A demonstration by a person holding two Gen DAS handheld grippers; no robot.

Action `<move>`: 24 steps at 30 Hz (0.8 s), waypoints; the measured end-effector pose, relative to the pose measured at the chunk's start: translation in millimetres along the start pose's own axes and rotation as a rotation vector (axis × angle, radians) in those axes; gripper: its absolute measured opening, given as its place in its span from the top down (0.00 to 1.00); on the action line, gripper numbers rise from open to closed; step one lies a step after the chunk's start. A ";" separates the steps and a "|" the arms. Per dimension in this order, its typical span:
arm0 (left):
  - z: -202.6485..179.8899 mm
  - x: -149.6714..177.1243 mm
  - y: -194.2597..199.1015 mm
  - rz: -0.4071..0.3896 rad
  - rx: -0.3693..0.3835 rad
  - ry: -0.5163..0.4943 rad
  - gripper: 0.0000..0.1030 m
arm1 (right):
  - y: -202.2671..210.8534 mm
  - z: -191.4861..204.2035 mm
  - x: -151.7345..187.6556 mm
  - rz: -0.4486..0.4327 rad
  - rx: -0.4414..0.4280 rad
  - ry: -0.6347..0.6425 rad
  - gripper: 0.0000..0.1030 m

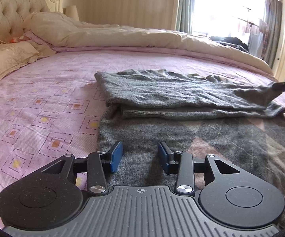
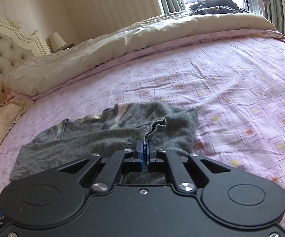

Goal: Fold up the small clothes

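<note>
Bed (image 1: 43,90): pink patterned sheet covers the surface; a cream duvet (image 1: 122,37) is bunched along the far side, from 10 to 2 o'clock in the left wrist view. Tufted headboard (image 1: 2,13) at 10 o'clock. A dark heap of clothes (image 2: 213,6) sits on the duvet by the window, at 1 o'clock in the right wrist view.

Grey sweater (image 1: 182,98): lies on the sheet, centre to 3 o'clock in the left wrist view, its far part folded over onto the near part.

Right gripper (image 2: 145,144): blue pads pressed together on the sweater's ribbed edge, which is raised off the bed.

Left gripper (image 1: 140,158): fingers apart, nothing pinched between them, resting above the sweater's near part at 6 o'clock.
</note>
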State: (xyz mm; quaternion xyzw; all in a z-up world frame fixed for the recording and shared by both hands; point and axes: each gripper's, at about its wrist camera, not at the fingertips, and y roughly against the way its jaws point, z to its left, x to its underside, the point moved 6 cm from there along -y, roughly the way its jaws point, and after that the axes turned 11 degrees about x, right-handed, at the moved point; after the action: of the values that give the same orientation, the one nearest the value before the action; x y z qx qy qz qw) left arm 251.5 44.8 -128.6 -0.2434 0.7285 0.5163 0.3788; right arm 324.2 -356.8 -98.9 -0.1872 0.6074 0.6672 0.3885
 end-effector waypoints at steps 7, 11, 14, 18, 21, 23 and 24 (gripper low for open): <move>-15.1 -50.3 5.3 -0.019 0.055 0.011 0.62 | -7.1 -6.4 11.9 0.005 0.006 -0.017 0.89; -26.2 -79.4 -26.8 -0.028 0.077 -0.059 0.62 | -5.1 -3.1 6.7 -0.007 0.001 0.002 0.89; -18.4 -89.4 -56.0 0.002 0.036 -0.064 0.62 | 1.2 1.9 -2.3 -0.037 -0.007 0.029 0.89; 17.5 -71.4 -86.0 0.146 -0.054 -0.085 0.62 | 2.1 -3.8 -10.6 -0.063 0.072 0.054 0.84; 37.2 -61.4 -76.0 0.113 -0.054 -0.118 0.59 | 4.9 -1.8 -12.8 -0.112 0.121 0.078 0.83; 50.1 -58.2 -68.3 0.114 -0.063 -0.080 0.54 | 5.1 9.7 -11.8 -0.125 0.076 0.091 0.83; 56.2 -56.2 -65.7 0.109 -0.052 -0.045 0.52 | 2.5 17.7 -9.8 -0.121 0.057 0.109 0.82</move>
State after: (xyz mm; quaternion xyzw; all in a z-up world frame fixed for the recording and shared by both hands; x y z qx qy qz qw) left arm 350.8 72.5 -131.0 -0.2016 0.7184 0.5602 0.3598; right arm 332.5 -342.6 -86.7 -0.2482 0.6341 0.6137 0.3996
